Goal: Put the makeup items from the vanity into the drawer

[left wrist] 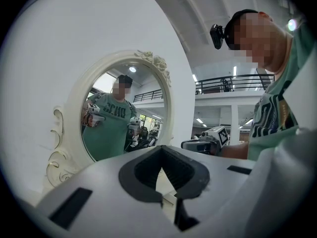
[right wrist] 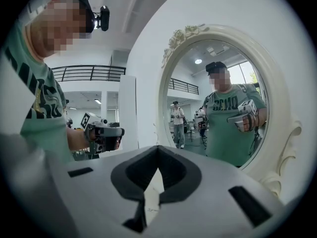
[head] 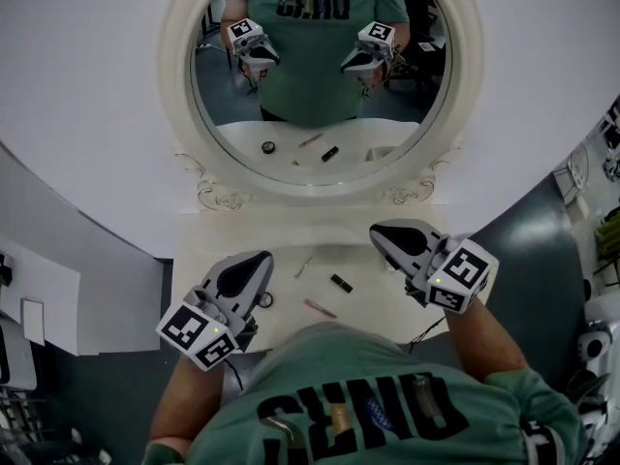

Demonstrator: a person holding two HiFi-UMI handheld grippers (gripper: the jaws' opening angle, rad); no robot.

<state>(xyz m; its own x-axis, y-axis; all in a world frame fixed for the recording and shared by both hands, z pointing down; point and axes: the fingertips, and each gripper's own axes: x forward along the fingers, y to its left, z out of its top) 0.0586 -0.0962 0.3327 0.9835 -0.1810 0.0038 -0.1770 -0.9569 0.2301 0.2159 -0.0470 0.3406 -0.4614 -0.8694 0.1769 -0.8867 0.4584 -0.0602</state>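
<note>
On the white vanity top lie a thin pale pencil, a short black tube, a pink pencil and a small round dark compact. My left gripper hovers over the vanity's left part, just beside the compact, jaws shut and empty. My right gripper hangs over the right part, to the right of the black tube, also shut with nothing in it. Both point towards the mirror. No drawer shows in any view.
An oval mirror in an ornate cream frame stands at the back of the vanity and reflects the person, both grippers and the items. The person's green-shirted torso covers the vanity's front edge. White wall lies behind.
</note>
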